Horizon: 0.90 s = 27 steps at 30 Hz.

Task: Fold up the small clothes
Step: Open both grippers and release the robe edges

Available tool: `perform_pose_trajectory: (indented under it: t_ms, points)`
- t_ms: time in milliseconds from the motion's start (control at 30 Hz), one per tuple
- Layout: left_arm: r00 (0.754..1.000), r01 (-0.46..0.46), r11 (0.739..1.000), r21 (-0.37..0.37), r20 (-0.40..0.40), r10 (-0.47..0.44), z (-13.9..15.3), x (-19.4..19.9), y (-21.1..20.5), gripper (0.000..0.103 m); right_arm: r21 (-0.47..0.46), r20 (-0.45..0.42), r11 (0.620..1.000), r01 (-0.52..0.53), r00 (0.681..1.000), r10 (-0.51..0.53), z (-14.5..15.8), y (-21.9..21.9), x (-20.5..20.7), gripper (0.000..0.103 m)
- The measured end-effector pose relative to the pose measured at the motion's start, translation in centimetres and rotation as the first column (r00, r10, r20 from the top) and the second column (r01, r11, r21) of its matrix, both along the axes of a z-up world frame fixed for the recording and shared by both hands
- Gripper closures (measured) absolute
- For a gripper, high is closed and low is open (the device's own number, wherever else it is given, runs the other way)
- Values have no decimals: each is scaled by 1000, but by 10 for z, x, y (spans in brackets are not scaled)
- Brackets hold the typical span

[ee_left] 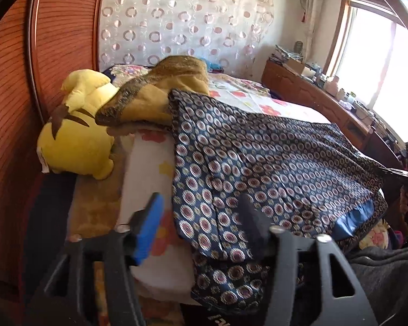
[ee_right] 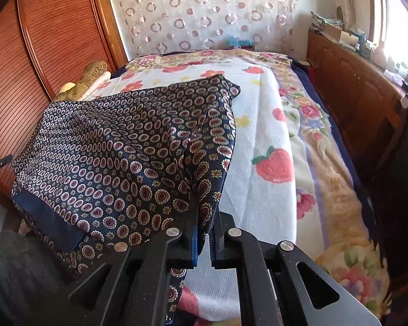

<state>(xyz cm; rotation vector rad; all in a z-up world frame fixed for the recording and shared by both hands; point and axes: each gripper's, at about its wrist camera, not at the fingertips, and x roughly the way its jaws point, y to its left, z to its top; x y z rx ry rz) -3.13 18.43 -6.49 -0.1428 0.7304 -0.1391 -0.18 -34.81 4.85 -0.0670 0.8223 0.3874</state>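
Right gripper point(ee_right: 204, 241) pinches the navy medallion-print garment point(ee_right: 117, 146) at its 5 o'clock edge. Left gripper point(ee_left: 201, 217) gapes, holding nothing, over the cloth's near hem. Garment lies draped on the strawberry-print bedspread point(ee_right: 261, 146); folding barely begun. Yellow plush toy point(ee_left: 76, 141) at 9 o'clock. No legible writing.

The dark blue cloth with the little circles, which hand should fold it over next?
The right gripper looks better placed: it is shut on the dark blue patterned cloth, lifting its edge off the white fruit-print bed cover. The left gripper is open and holds nothing.
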Motion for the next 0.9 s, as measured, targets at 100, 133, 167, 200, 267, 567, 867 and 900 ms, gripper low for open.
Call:
perform_pose_trajectory:
  t_ms: [100,133,167,200,267,567,867,900]
  points:
    - [999,-18,1000,12,26,18,8,10,5,30,-20,32,1000,-18,999,18,15,0,0,73]
    - [999,-22,1000,14,30,22,9,14,5,30,-27,43,999,-23,999,24,19,1,1,63]
    - [999,-24,1000,16,36,24,11,20,6,30,-34,57,999,-28,998,30,25,2,3,62]
    - [999,-26,999,19,38,25,12,24,6,30,-38,67,999,-31,997,33,29,3,5,62]
    - [999,-25,999,30,41,24,14,34,4,30,-50,93,998,-27,995,32,38,5,12,61]
    - [999,-7,998,68,35,5,15,70,-12,30,-49,106,997,-54,993,59,39,38,76,55]
    - [1000,-5,996,89,-6,6,2,115,-10,30,-106,16,992,-67,997,69,4,58,167,43]
    - [1000,-7,996,90,-18,9,0,121,-8,30,-116,1,992,-58,998,58,0,59,178,43]
